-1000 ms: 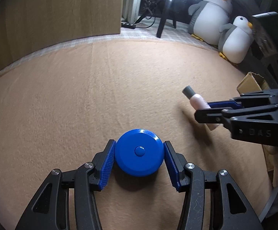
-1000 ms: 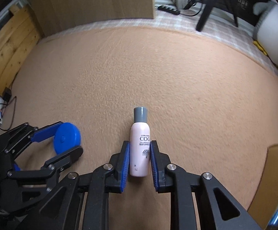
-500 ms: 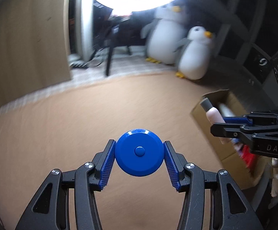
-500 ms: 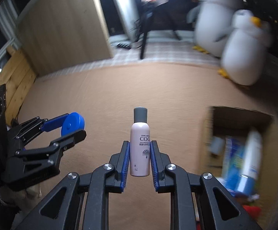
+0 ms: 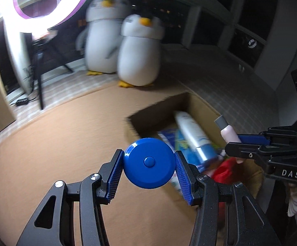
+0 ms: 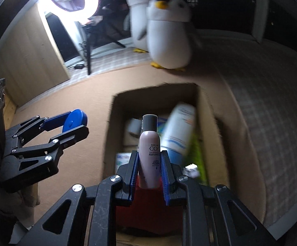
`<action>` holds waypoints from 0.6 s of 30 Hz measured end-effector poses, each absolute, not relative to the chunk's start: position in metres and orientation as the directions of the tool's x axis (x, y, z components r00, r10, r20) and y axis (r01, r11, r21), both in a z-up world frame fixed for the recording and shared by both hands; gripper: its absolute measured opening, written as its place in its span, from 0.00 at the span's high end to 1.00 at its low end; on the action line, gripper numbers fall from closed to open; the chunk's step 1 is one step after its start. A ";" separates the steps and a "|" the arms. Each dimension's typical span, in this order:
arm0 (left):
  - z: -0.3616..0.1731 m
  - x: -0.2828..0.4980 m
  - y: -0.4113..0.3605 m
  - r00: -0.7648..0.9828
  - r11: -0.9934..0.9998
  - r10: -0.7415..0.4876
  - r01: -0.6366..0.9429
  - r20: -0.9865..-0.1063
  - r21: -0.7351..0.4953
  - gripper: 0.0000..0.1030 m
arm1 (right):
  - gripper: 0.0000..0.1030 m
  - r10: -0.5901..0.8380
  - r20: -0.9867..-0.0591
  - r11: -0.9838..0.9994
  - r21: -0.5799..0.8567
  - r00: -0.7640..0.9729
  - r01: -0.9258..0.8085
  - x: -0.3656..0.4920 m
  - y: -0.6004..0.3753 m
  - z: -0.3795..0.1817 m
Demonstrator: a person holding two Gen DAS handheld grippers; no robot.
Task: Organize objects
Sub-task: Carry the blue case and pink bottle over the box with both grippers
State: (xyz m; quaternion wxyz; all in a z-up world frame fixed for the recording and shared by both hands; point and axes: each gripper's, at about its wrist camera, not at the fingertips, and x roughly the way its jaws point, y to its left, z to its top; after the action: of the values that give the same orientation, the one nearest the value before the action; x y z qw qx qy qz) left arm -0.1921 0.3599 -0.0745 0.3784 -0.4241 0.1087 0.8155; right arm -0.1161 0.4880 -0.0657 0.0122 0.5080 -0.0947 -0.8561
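Held items: blue round tape measure (image 5: 149,163) pinched in left gripper (image 5: 148,171) at the cardboard box (image 6: 206,110) edge, pink lotion bottle (image 6: 149,153) pinched in right gripper (image 6: 148,172) above it; risk: early release outside the crowded box, or bottle toppling off its contents.

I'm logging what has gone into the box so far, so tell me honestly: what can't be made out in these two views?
- Contents of the cardboard box: blurred in both views; only a white bottle reads clearly.
- Red thing, left view: hidden behind the left gripper and its blue disc.
- Box's near end, right view: covered by the right gripper and pink bottle.
- Pink bottle's label: cut off by the pads.
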 end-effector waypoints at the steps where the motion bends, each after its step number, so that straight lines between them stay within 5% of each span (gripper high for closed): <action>1: -0.077 -0.189 0.371 -0.343 -0.681 0.522 -0.719 -0.781 -0.140 0.48 | 0.82 -0.114 -0.868 -0.981 0.176 -0.483 -0.084 -0.114 0.493 -0.067; 18: -0.083 -0.181 0.421 -0.308 -0.662 0.493 -0.740 -0.814 -0.122 0.48 | 0.81 -0.135 -0.857 -0.974 0.206 -0.498 -0.091 -0.100 0.518 -0.069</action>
State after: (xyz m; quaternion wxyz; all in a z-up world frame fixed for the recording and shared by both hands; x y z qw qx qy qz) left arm -0.1811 0.4213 -0.0830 0.3869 -0.4432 0.1390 0.7966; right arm -0.1003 0.5181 -0.0687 0.0127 0.5011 -0.1127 -0.8579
